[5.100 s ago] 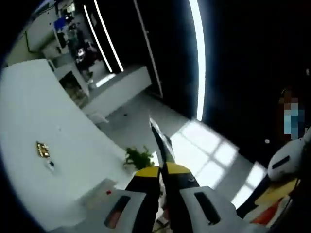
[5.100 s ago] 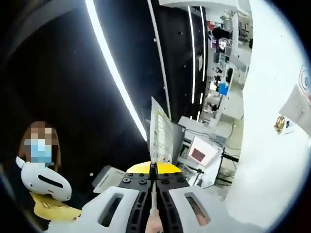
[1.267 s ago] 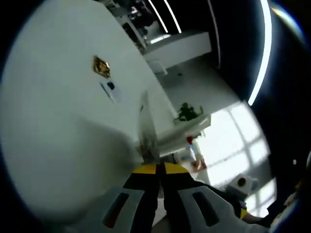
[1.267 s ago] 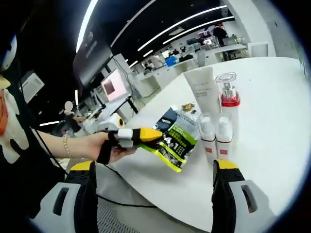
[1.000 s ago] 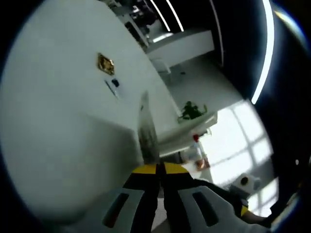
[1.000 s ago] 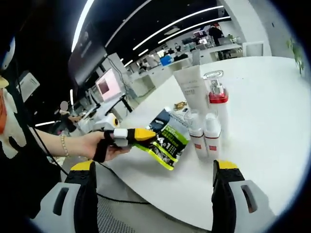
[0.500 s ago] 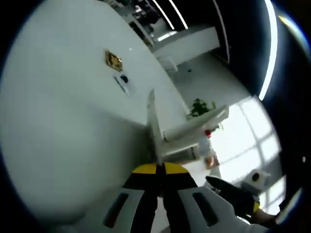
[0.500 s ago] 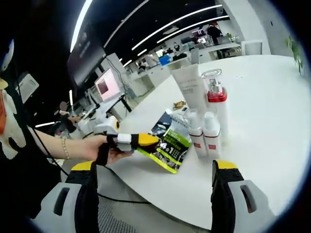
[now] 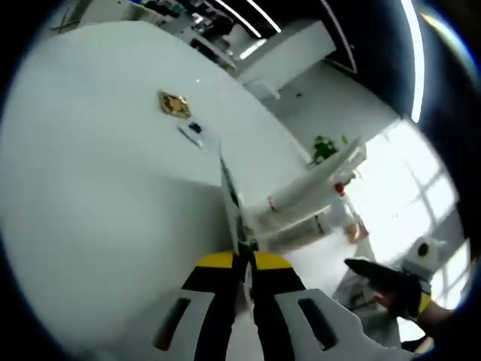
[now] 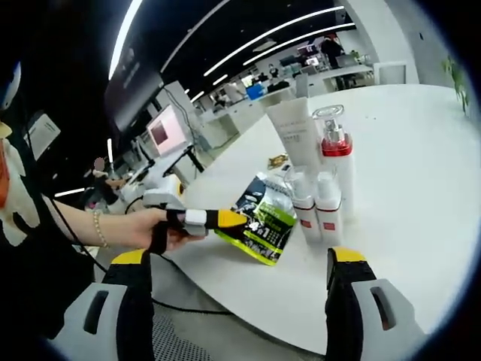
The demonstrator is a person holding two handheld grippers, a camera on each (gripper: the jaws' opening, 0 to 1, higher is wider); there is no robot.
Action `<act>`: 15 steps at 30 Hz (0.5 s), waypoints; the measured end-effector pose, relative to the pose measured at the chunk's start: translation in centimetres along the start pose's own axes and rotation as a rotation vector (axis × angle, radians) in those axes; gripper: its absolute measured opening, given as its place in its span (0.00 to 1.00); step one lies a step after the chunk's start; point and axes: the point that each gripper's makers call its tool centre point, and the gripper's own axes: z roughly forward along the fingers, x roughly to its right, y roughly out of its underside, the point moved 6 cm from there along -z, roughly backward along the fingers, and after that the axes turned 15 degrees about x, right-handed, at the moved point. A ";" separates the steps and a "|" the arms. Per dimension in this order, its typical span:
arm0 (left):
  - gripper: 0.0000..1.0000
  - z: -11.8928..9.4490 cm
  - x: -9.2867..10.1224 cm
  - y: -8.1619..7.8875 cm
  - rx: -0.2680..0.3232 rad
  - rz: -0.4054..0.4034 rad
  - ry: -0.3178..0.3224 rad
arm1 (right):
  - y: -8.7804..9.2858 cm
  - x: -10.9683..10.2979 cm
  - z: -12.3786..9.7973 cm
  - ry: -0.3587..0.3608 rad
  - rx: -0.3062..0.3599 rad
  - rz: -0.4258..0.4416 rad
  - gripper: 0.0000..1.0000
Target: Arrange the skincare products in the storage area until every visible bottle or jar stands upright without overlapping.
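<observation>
Skincare bottles (image 10: 323,184) stand on a round white table (image 10: 406,195) in a dim, strip-lit workshop.
Left gripper (image 10: 225,219) pinches a green sachet (image 10: 263,218), print unreadable; right gripper (image 10: 240,301) spread wide.

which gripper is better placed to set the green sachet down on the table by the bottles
Left. The left gripper is shut on the green sachet, already over the white table beside the bottles. The right gripper is open, holding nothing.

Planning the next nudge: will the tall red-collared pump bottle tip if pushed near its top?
Probably. The pump bottle stands tall and narrow, topped by a clear cap, so a high push likely topples it. The two small bottles in front may brace it slightly.
</observation>
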 end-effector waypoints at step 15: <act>0.16 0.0 -0.8 0.5 -0.069 0.196 -0.035 | 0.1 0.2 0.0 0.000 -0.006 0.005 0.94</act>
